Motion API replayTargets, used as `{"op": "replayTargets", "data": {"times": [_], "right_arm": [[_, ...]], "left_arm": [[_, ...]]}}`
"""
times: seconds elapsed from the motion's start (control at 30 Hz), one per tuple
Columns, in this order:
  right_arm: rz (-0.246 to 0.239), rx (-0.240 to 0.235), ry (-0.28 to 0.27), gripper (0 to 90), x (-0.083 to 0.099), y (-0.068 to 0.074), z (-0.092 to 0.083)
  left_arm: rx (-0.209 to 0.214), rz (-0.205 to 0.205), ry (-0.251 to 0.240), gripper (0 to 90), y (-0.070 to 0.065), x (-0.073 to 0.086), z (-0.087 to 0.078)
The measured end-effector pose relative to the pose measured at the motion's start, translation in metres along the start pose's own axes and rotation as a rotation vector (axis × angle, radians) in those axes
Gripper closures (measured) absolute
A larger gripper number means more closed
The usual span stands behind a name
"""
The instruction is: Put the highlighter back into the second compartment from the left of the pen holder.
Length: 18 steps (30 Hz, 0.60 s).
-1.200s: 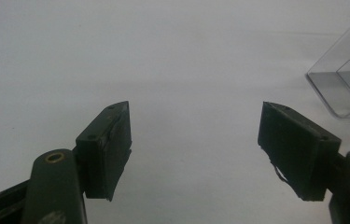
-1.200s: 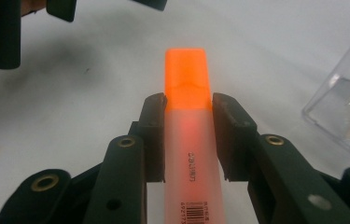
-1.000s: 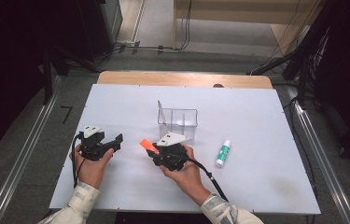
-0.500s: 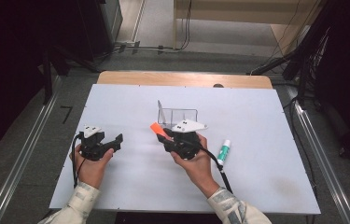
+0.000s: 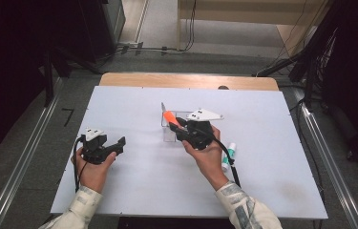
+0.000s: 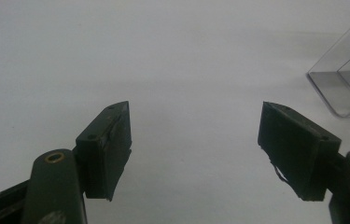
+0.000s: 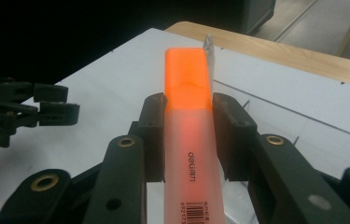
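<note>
The right tongs [image 7: 189,116] are clamping an orange highlighter [image 7: 189,93] between both pads, holding it raised above the white desk [image 5: 133,100], with its cap pointing over the clear plastic box [image 5: 169,133]. The left tongs [image 6: 196,140] are resting released near the desk's left side, with nothing between their pads. A green-and-white glue stick [image 5: 229,153] is lying just beside the right hand [image 5: 207,155].
</note>
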State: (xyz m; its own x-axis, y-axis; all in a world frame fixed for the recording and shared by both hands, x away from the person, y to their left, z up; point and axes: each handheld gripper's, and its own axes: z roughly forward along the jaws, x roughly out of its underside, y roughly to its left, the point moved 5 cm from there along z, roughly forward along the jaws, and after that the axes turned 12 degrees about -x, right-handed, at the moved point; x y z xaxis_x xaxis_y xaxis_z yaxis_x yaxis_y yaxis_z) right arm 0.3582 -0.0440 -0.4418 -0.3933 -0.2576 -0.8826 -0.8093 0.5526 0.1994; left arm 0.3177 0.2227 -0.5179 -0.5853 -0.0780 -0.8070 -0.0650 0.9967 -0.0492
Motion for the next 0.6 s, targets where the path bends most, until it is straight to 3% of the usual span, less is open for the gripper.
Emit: {"op": "replayTargets", "data": {"times": [0.4,0.6], "right_arm": [[0.054,0.024,-0.031,64.3,-0.014,-0.024,0.004],[0.057,0.045,-0.036,64.2,-0.023,-0.035,0.008]], "left_arm": [[0.000,-0.001,-0.002,26.0,0.000,0.000,0.000],[0.000,0.003,-0.001,26.0,0.000,0.000,0.000]]}}
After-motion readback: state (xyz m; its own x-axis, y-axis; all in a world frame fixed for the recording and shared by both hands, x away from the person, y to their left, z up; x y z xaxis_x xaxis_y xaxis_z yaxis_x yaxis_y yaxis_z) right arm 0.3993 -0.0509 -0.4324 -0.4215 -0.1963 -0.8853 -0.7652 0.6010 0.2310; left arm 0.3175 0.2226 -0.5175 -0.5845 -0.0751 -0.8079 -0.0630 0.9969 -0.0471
